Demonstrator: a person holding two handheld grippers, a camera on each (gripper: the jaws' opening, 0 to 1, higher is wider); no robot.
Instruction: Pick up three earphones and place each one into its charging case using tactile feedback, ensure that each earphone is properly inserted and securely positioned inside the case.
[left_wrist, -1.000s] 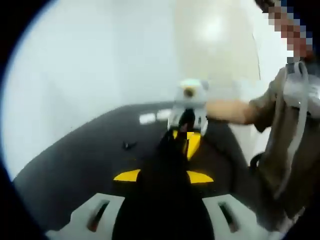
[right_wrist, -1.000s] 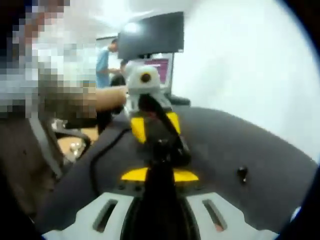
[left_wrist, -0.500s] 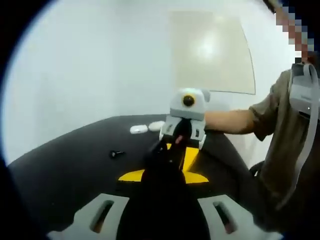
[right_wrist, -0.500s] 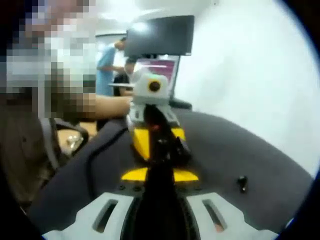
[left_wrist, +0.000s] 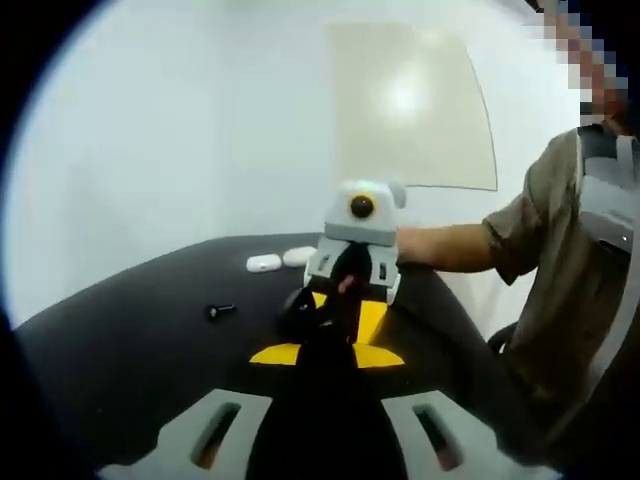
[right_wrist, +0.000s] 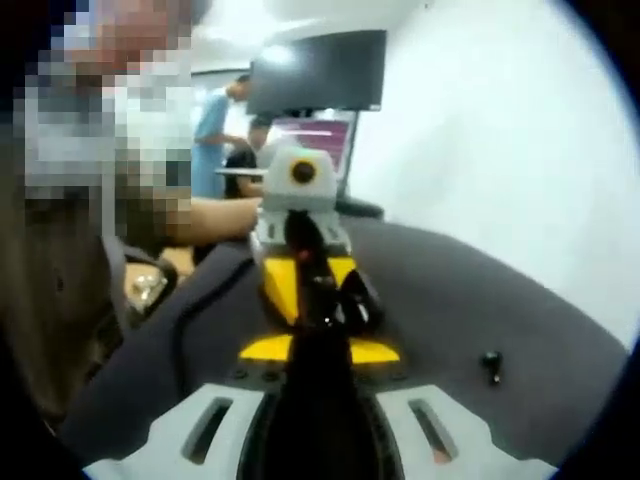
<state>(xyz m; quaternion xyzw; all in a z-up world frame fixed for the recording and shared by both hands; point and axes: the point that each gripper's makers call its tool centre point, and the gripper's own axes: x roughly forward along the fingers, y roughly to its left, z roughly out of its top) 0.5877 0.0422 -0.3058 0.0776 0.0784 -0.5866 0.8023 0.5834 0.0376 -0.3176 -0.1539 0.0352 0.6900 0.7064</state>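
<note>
we judge the main risk to be a slip or a bad angle. the two grippers meet tip to tip above the black table (left_wrist: 120, 340), and a dark rounded thing, probably a black charging case (right_wrist: 355, 300), sits where they meet. the left gripper (left_wrist: 322, 325) seems closed on it, with its jaws drawn together, though dark on dark makes this hard to read. for the right gripper (right_wrist: 322, 310) we cannot tell if it is holding something or only closed; a small earphone between its tips is too small to see. if the earphone enters tilted, it may not seat fully, and a push could knock the case loose or drop the piece on the table.

one black earphone (left_wrist: 220, 311) lies loose on the table, well apart from the grippers; in the right gripper view it is at (right_wrist: 490, 364). two white cases (left_wrist: 280, 260) lie near each other at the far edge.

the table top is matte black, so dark parts are easy to lose on it. behind it is a plain white wall (left_wrist: 180, 130) with a pale panel (left_wrist: 410, 105). in the right gripper view we see a dark monitor (right_wrist: 318, 70) and people standing in the background.
</note>
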